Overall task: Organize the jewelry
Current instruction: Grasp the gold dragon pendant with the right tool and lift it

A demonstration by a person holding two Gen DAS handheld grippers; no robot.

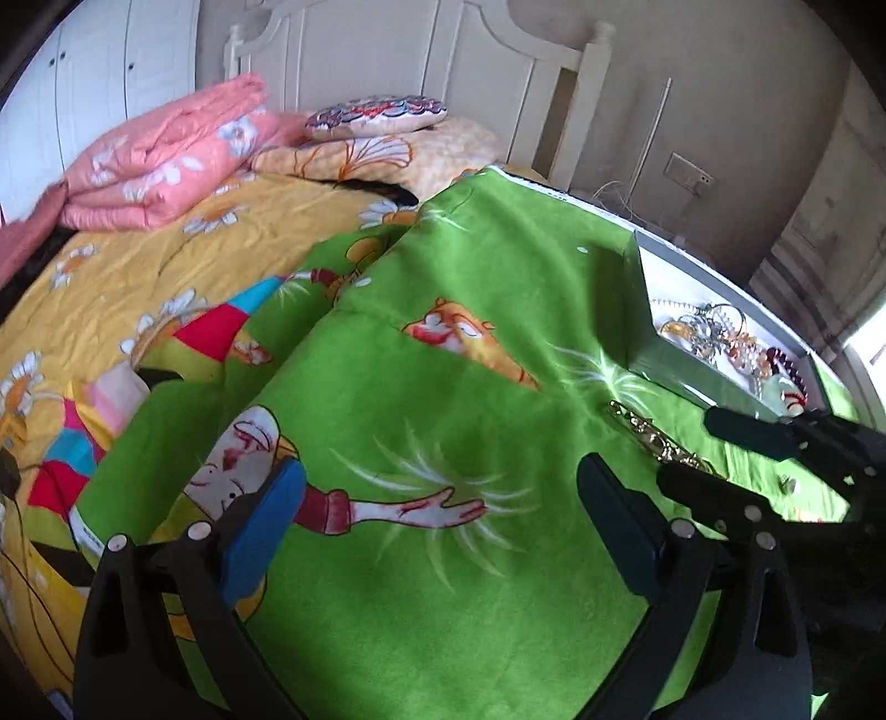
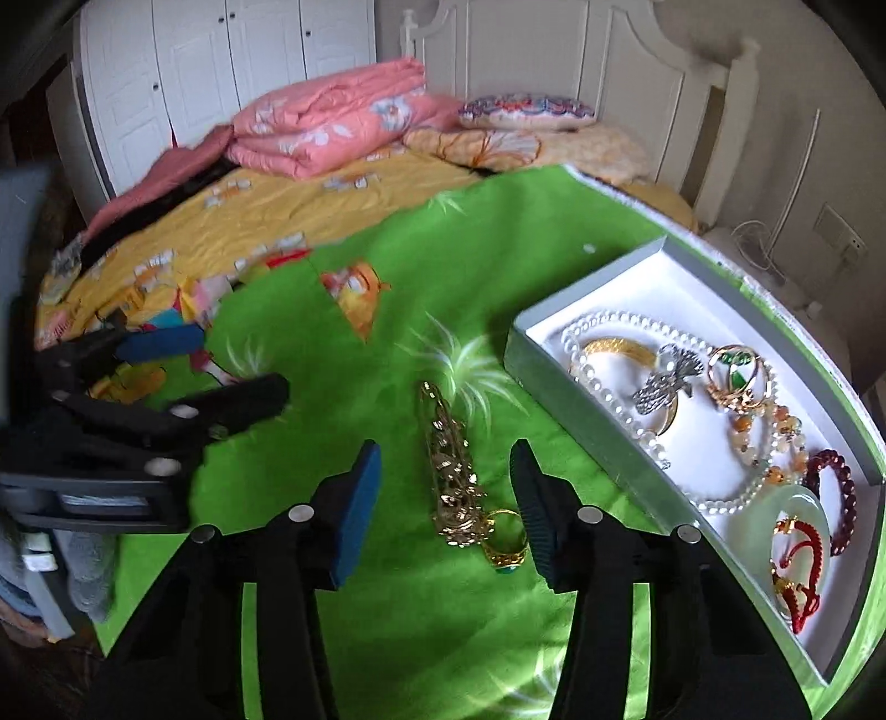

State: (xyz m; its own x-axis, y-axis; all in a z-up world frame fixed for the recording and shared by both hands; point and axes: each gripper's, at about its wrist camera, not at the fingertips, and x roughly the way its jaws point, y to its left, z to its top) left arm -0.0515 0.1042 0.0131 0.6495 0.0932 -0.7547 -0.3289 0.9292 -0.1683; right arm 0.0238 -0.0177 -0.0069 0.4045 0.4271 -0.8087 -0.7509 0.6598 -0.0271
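Note:
A gold chain bracelet (image 2: pixel 451 471) lies stretched on the green cloth (image 2: pixel 387 277), with a gold ring (image 2: pixel 504 540) at its near end. My right gripper (image 2: pixel 446 487) is open, its fingers on either side of the bracelet, low over it. A grey box (image 2: pixel 576 399) to the right holds pearl beads (image 2: pixel 609 399), a silver brooch (image 2: pixel 662 385), rings, red beads and a jade bangle (image 2: pixel 775 515). My left gripper (image 1: pixel 440 515) is open and empty over the cloth, left of the bracelet (image 1: pixel 653 437) and the box (image 1: pixel 642 310). It also shows at the left of the right wrist view (image 2: pixel 183 371).
The green cartoon cloth (image 1: pixel 443 332) lies over a bed with a yellow flowered sheet (image 1: pixel 138 266). A folded pink quilt (image 1: pixel 166 160), pillows (image 1: pixel 376 116) and a white headboard (image 1: pixel 387 50) are at the far end. The cloth's edge runs just right of the box.

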